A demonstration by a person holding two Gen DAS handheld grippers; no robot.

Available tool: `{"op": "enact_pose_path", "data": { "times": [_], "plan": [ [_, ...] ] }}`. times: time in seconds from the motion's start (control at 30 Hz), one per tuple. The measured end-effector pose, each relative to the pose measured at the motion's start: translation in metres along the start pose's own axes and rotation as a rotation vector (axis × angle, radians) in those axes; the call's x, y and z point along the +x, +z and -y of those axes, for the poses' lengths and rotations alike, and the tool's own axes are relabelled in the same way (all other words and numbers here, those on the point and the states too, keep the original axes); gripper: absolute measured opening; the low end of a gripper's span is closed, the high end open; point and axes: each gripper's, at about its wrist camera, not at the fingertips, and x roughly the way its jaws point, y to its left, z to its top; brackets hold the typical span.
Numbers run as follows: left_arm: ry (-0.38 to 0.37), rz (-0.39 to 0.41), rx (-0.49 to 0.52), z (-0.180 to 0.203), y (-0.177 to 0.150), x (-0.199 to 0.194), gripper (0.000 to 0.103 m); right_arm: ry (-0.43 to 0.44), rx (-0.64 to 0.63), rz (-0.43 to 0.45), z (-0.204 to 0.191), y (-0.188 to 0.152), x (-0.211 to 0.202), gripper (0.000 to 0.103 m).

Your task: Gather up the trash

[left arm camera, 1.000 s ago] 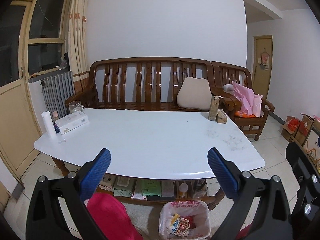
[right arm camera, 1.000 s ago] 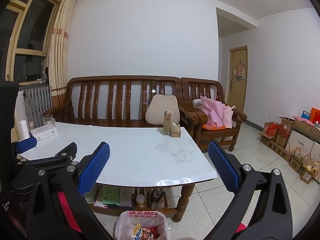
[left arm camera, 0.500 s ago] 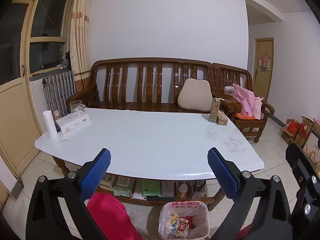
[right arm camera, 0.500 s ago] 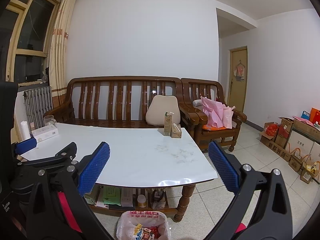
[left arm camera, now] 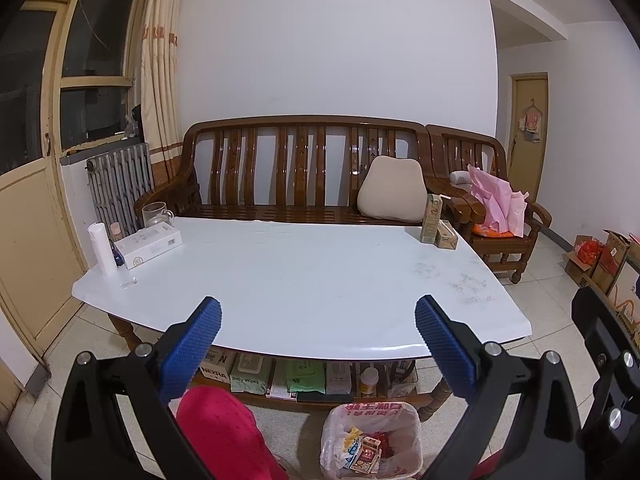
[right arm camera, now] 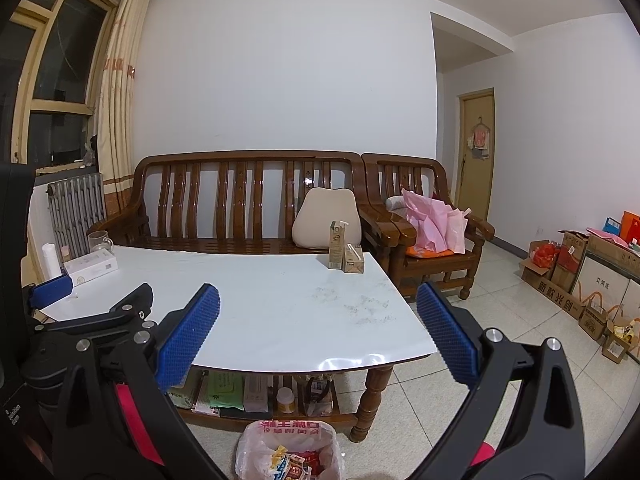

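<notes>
A bin lined with a white bag [left arm camera: 372,440] [right arm camera: 289,454] stands on the floor in front of the white table [left arm camera: 304,276] [right arm camera: 280,312], with wrappers and small cartons inside. Two drink cartons, a tall one [left arm camera: 431,219] [right arm camera: 337,245] and a short one [left arm camera: 446,237] [right arm camera: 354,259], stand at the table's far right corner. My left gripper [left arm camera: 318,344] is open and empty, held above the table's near edge. My right gripper [right arm camera: 318,340] is open and empty as well, to the right of the left one.
At the table's far left are a white box [left arm camera: 149,243], a white roll [left arm camera: 101,248] and a glass mug [left arm camera: 155,213]. A wooden bench [left arm camera: 304,176] with a beige cushion stands behind. Packets fill the shelf under the table. Cardboard boxes [right arm camera: 580,276] line the right wall. A red-clothed leg [left arm camera: 224,436] shows below.
Both views have shifted slightly back and up from the table. Both grippers stay open, and nothing on the table has moved.
</notes>
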Motion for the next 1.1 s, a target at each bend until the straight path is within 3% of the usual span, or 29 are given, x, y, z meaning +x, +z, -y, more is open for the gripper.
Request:
{"op": "enact_pose_path", "data": {
  "times": [1.1],
  "plan": [
    [0.028, 0.011, 0.016, -0.0062, -0.0039, 0.0021, 0.095, -0.001, 0.008, -0.010, -0.0031, -0.0060, 0.0002, 0.096]
  ]
}}
